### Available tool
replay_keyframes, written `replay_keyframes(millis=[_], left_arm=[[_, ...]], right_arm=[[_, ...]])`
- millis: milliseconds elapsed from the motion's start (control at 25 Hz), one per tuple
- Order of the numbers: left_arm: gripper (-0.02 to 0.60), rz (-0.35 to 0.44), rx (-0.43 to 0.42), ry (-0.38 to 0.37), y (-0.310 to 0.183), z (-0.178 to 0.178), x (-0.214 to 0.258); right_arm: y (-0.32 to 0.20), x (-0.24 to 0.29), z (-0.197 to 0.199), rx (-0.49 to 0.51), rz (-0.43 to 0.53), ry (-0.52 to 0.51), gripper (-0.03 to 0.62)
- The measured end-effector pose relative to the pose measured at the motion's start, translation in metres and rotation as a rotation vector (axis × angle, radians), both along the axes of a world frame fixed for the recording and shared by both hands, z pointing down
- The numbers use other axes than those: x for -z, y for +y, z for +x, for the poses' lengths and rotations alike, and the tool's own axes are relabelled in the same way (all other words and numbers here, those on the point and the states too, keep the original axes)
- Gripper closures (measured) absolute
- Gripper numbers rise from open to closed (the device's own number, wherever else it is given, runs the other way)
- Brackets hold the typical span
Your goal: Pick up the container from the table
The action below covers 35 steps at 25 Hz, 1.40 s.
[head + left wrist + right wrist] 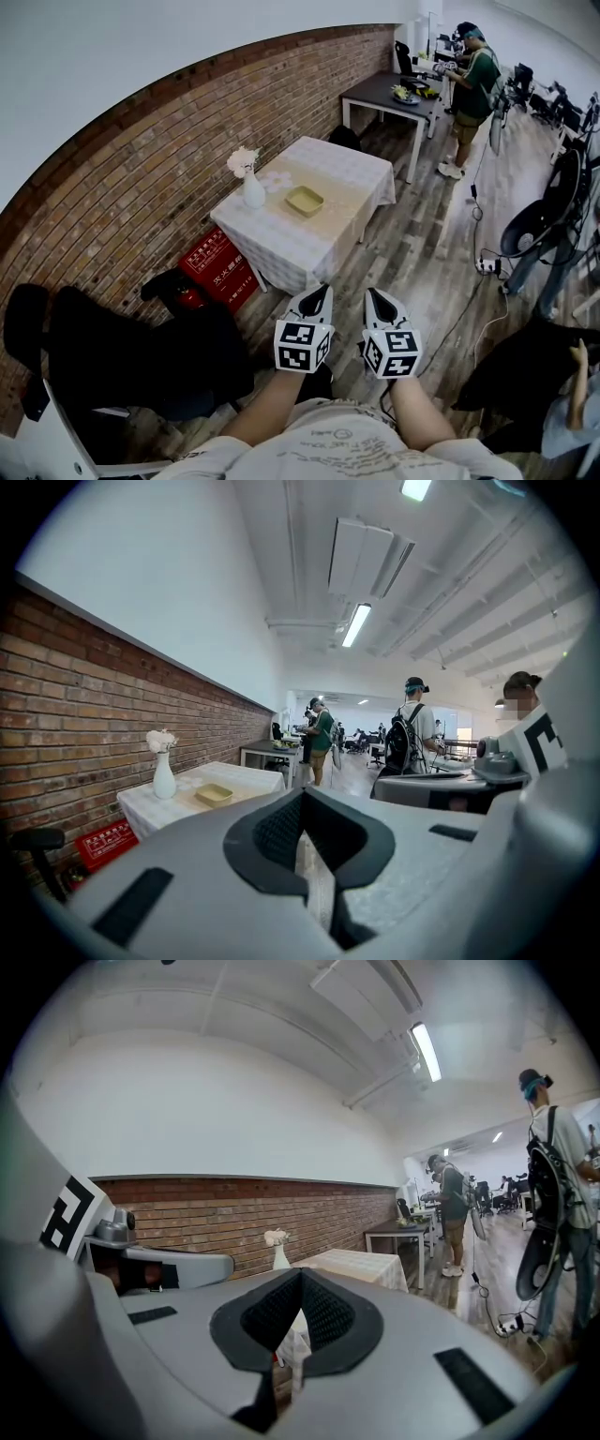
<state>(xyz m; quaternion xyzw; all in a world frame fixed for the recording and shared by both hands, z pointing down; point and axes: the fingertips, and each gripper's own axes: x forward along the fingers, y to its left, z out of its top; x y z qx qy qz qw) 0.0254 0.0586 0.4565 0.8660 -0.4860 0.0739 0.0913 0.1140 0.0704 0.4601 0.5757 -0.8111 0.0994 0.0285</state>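
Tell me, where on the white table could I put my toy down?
The table is bare at its near end, between the yellow dish and the nearest edge, and at its far end beyond the dish. The corner by the brick wall is busier: the vase with flowers stands there.

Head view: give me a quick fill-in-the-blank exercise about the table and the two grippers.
The yellow container sits on the clothed table next to a white ____ holding flowers.
The wall beside the table is built of ____.
The left gripper and the right gripper are both empty, jaws ____.
Missing words: vase, brick, shut.
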Motion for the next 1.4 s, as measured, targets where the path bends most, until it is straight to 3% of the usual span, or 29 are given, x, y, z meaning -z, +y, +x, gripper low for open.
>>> replay_keyframes(millis=[360, 1400], left_arm=[[0.586, -0.017, -0.016, 0.024, -0.076, 0.003, -0.012], [0.586, -0.117, -0.01, 0.064, -0.386, -0.059, -0.039]], right_arm=[[-0.074, -0.01, -0.002, -0.003, -0.017, 0.014, 0.592], [-0.374, -0.023, -0.058, 0.013, -0.043, 0.076, 0.592]])
